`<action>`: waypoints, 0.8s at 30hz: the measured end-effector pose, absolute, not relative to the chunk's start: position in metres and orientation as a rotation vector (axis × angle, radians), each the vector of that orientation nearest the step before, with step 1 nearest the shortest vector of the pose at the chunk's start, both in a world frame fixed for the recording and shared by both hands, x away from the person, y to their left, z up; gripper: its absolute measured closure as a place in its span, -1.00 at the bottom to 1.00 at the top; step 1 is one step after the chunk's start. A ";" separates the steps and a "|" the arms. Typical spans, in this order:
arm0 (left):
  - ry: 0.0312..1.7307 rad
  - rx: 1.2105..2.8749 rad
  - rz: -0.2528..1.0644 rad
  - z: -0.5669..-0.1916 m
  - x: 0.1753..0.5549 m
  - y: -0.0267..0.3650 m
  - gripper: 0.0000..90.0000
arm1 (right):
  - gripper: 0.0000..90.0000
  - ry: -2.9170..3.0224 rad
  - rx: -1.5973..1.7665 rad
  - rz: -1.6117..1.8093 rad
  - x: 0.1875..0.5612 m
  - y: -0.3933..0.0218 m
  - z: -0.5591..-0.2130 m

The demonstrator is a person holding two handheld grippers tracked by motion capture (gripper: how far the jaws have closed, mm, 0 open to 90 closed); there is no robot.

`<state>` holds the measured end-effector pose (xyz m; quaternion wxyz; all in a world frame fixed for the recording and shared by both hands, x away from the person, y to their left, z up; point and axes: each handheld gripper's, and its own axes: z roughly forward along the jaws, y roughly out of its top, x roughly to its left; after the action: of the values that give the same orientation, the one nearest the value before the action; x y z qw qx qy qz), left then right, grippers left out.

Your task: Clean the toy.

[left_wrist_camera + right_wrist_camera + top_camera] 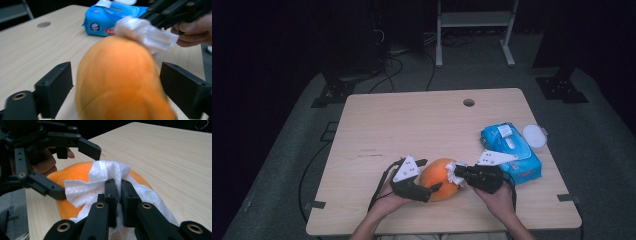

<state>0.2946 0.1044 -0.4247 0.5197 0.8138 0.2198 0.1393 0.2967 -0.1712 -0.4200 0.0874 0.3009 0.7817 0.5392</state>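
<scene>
With the orange fruit [439, 179] sitting loosely between the spread jaws of the left gripper [428, 176], not pinched, the right gripper [119, 192], clenched on the white wipe [100, 182], should press it flat on the fruit's top just ahead of its tips and rub gently so the fruit cannot roll.

The orange fruit [439, 179] is round, smooth and plain in colour. It lies on the table [412, 120] near the front edge, a little right of the middle. A white wipe [455, 173], crumpled and bunched into folds, is draped over the fruit's upper right side, touching the skin, with loose edges hanging down the curve.
</scene>
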 end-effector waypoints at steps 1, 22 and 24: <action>0.553 1.959 0.314 -0.426 0.296 0.105 -0.74 | 0.86 2.328 0.898 1.607 0.297 -0.171 -0.420; 0.561 1.975 0.193 -0.429 0.302 0.112 -0.73 | 0.86 2.335 0.845 1.549 0.288 -0.170 -0.414; 0.518 1.973 0.193 -0.430 0.300 0.113 -0.39 | 0.86 2.336 0.817 1.546 0.283 -0.165 -0.411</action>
<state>0.2998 0.1127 -0.4296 0.5194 0.8229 0.2161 0.0803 0.2833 -0.1651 -0.4106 0.1116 0.2784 0.7954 0.5267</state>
